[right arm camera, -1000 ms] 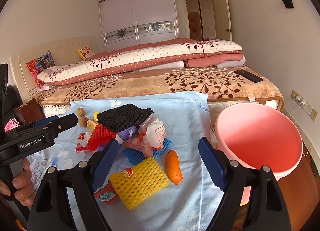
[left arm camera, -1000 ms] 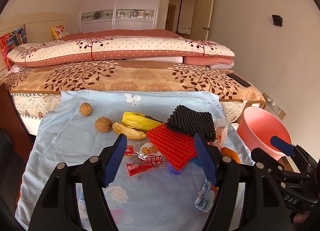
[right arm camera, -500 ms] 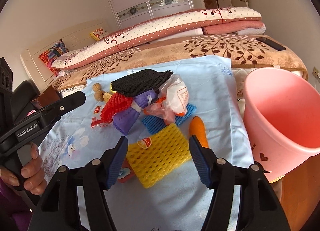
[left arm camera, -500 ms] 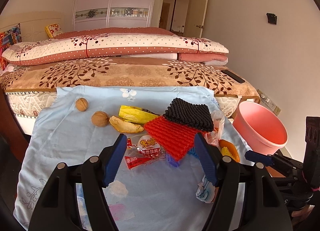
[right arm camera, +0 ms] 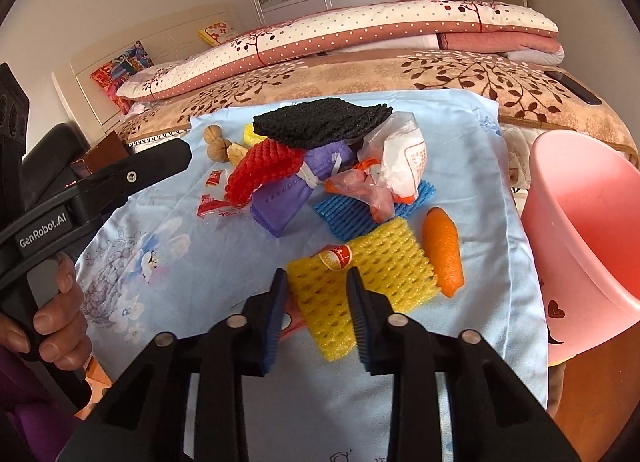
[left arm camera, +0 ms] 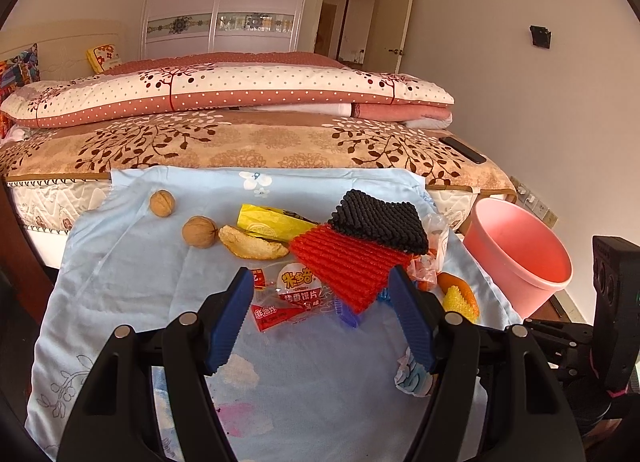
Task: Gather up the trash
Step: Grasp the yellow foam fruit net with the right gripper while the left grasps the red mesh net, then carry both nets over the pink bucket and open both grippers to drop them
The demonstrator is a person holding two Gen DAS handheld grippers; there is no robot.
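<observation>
Bedroom counter: trash pile [right arm camera: 328,166] uncollected, pink bin [right arm camera: 592,230] looks empty. Right tongs [right arm camera: 316,302] closing around yellow foam net [right arm camera: 360,282]; left tongs [left arm camera: 320,318] spread, idle.

- Bare blue cloth [right arm camera: 208,302] lies open left of the right tongs [right arm camera: 316,316].
- Just ahead of them, yellow foam [right arm camera: 372,262] and orange peel [right arm camera: 442,254] block the way.
- The pink bucket [right arm camera: 580,222] walls off the right.
- Beyond, the heaped litter [right arm camera: 320,158] leaves no gap.
</observation>
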